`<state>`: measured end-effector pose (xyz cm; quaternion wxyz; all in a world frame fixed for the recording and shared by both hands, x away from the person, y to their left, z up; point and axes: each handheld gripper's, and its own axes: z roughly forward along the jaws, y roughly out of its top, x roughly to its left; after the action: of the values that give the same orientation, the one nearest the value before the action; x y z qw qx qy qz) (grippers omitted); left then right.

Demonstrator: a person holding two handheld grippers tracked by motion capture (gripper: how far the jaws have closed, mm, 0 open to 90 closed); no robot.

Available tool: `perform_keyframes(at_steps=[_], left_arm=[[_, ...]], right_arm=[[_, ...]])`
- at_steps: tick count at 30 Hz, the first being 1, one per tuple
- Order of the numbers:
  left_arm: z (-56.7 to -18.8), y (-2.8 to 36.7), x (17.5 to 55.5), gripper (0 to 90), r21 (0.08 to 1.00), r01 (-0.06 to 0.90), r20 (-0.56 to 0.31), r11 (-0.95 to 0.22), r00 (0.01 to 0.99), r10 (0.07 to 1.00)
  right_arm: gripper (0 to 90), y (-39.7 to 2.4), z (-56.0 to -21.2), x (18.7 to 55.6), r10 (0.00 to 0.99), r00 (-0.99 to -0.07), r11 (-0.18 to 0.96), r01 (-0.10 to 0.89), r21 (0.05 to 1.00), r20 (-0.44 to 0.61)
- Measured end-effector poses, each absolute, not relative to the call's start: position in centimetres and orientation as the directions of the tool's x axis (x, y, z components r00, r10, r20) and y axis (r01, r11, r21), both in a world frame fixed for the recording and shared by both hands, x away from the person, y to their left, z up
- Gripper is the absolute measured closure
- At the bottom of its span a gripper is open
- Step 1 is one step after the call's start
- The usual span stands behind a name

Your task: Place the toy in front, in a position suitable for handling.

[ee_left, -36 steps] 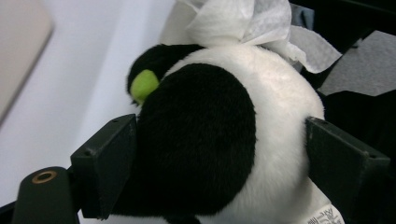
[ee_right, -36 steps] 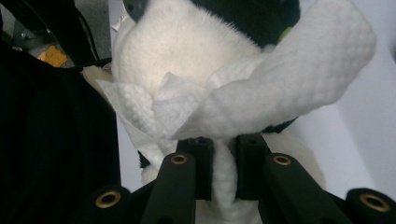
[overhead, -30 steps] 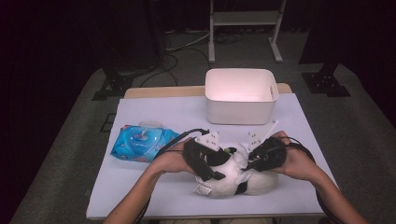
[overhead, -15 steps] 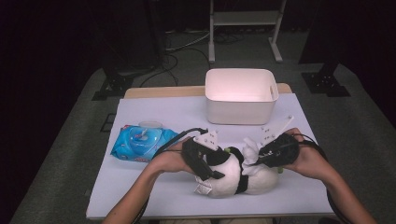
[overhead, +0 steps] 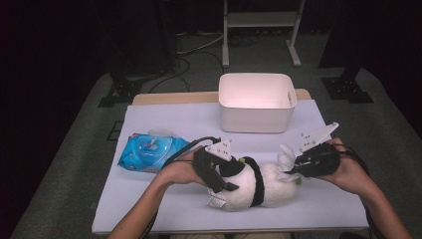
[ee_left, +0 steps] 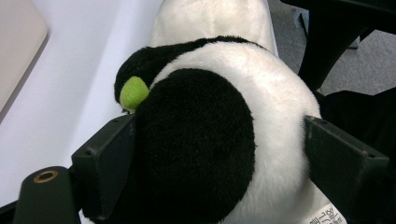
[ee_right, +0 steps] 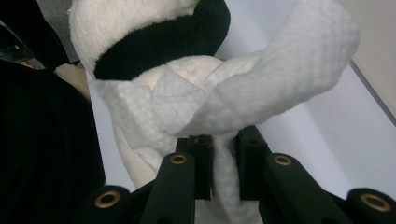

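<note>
The left gripper (overhead: 219, 172) clamps the black-and-white plush panda toy (overhead: 251, 186) lying on the white table (overhead: 164, 124); the right gripper (overhead: 298, 167) pinches a white textured wet wipe (ee_right: 261, 88) against it. Wiping seems underway; next needs another stroke across the fur

black grippers (overhead: 226, 172), grey plates, brass screws

Items as I see them: panda (ee_left: 205, 140), plush, deep matt pile, black and white, green felt-like ear; wipe (ee_right: 261, 93), embossed white non-woven cloth, soft; jaws, matt black plastic with brass inserts; bin (overhead: 256, 102), smooth matt white plastic; wipes pack (overhead: 152, 152), glossy blue film; table (overhead: 164, 204), matt white
</note>
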<state>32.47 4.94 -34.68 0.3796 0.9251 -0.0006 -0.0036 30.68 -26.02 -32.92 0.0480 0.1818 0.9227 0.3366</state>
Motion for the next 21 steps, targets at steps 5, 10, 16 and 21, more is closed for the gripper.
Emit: perform_keyframes(at_steps=[5, 10, 16, 21], left_arm=[[-34.4, 4.6, 32.2, 14.5, 0.686, -0.017, 0.010, -0.727, 1.000, -0.014], [-34.5, 4.6, 32.3, 14.4, 0.687, -0.016, 0.006, -0.726, 1.000, -0.016], [-34.6, 4.9, 32.2, 14.4, 0.697, -0.012, 0.004, -0.717, 1.000, -0.013], [-34.7, 5.2, 32.4, 14.5, 0.711, -0.003, -0.008, -0.703, 1.000, -0.013]], right_arm=[[78.8, -24.7, -32.5, 30.8, 0.339, -0.941, 0.722, 0.270, 0.637, 0.014], [78.8, -22.2, -32.2, 31.2, 0.286, -0.958, 0.743, 0.225, 0.630, 0.006], [78.2, -19.5, -32.5, 31.6, 0.238, -0.971, 0.778, 0.189, 0.599, -0.002], [78.2, -20.8, -32.3, 31.6, 0.263, -0.965, 0.751, 0.209, 0.626, 0.006]])
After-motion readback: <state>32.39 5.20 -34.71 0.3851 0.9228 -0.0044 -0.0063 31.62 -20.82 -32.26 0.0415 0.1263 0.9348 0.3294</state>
